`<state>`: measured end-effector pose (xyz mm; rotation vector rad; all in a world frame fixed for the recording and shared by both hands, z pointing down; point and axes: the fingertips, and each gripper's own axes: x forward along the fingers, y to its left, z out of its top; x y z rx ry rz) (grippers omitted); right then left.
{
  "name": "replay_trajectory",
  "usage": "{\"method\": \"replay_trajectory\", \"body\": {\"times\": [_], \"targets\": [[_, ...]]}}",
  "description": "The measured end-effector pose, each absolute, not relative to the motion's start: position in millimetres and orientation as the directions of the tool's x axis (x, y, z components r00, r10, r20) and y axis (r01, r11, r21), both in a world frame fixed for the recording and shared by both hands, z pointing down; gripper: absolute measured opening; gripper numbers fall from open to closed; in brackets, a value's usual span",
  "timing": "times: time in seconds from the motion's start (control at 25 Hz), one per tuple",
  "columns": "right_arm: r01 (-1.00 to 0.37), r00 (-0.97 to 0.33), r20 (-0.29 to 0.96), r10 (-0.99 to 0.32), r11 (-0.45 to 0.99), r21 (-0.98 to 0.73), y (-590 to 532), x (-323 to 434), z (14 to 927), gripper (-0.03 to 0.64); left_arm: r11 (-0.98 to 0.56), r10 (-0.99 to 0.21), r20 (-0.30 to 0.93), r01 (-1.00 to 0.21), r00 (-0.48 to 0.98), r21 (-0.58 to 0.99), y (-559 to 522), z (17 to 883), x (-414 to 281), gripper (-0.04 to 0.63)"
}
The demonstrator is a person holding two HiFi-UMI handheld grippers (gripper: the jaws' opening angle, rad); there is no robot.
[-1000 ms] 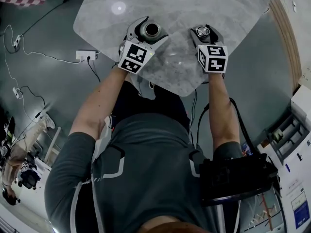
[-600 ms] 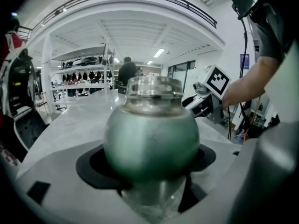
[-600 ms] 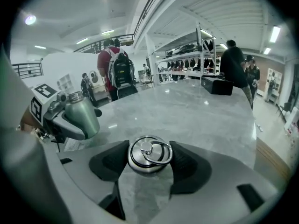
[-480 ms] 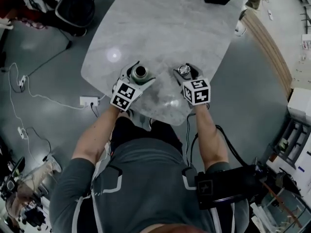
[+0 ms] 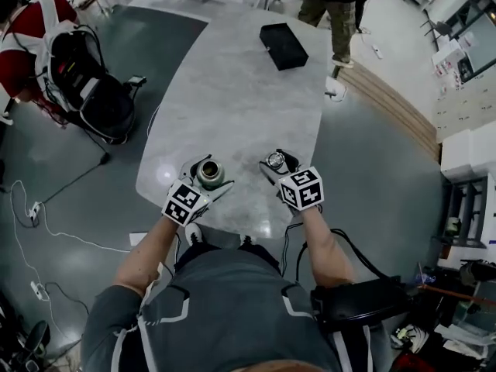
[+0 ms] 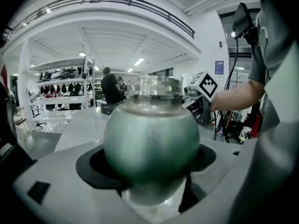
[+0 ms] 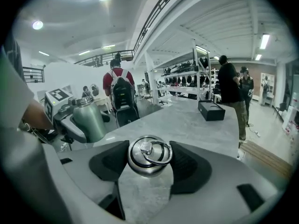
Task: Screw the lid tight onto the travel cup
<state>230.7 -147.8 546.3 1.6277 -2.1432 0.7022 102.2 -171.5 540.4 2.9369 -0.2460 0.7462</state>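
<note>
Left gripper (image 5: 208, 174) jaws clamp a round green metal cup (image 6: 151, 141); right gripper (image 5: 275, 162) jaws pinch a ringed steel lid (image 7: 148, 157), its ring probably unreadable from the head view.

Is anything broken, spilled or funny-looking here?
Nothing stands out. The travel cup sits upright in the left hand-held gripper, and its lid is in the right hand-held gripper, simply not screwed on yet. No spill shows on the table.
</note>
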Motion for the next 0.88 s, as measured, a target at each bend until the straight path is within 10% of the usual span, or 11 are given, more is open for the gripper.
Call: {"method": "replay_trajectory", "body": {"times": [0.88], "targets": [[-0.948, -0.317, 0.319, -0.893, 0.292, -0.125, -106.5, 162.4, 322.1, 0.285, -0.991, 0.108, 0.352, 0.127, 0.930, -0.031, -125.7, 375.7, 100.7, 0.405]]}}
